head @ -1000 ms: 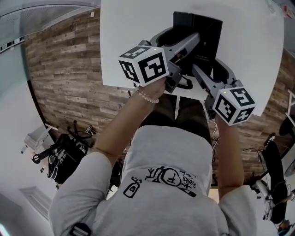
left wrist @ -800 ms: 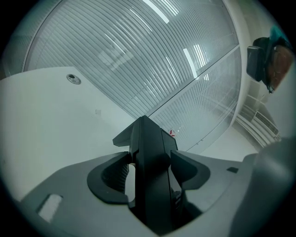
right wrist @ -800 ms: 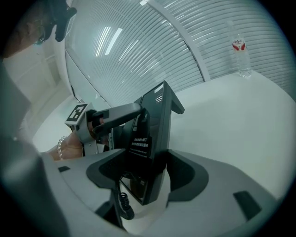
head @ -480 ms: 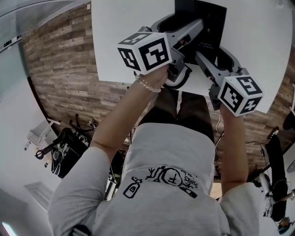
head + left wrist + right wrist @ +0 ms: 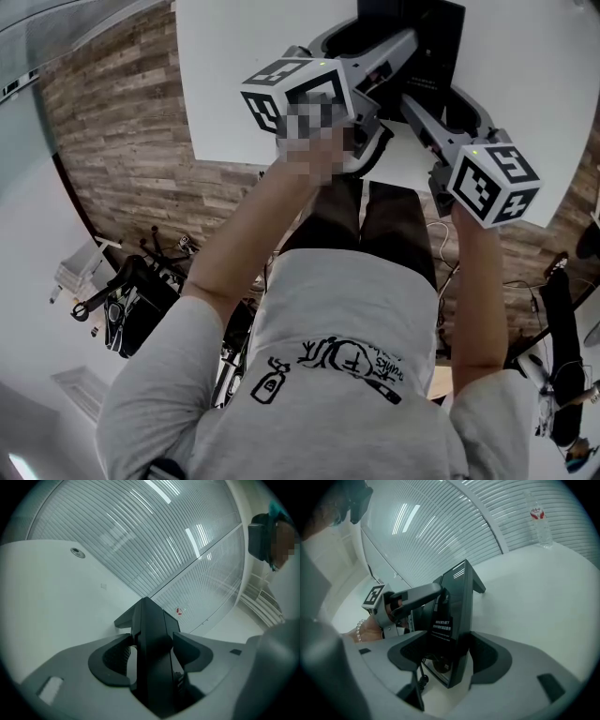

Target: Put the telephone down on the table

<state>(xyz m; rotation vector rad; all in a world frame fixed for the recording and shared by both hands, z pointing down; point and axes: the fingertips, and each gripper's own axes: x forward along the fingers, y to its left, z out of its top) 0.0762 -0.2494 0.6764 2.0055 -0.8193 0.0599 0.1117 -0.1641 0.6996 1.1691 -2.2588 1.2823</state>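
Observation:
The black telephone (image 5: 422, 42) stands on edge over the white table (image 5: 234, 75), gripped from both sides. My left gripper (image 5: 398, 47) reaches in from the left and is shut on it. In the left gripper view the telephone (image 5: 152, 644) fills the gap between the jaws of that gripper (image 5: 152, 656). My right gripper (image 5: 422, 98) comes in from the near right and is shut on the telephone (image 5: 457, 616) at its lower part. The left gripper (image 5: 417, 595) clamps the far edge. A coiled cord (image 5: 423, 679) hangs below. I cannot tell whether the telephone touches the table.
A clear water bottle (image 5: 539, 517) stands far back on the white table (image 5: 534, 588). Ribbed translucent wall panels rise behind it. The table's near edge (image 5: 234, 169) meets a wood-plank floor, with stands and cables on the floor around the person.
Both grippers have sunk toward the table with the telephone still clamped between them. The grip and the tilt look the same.

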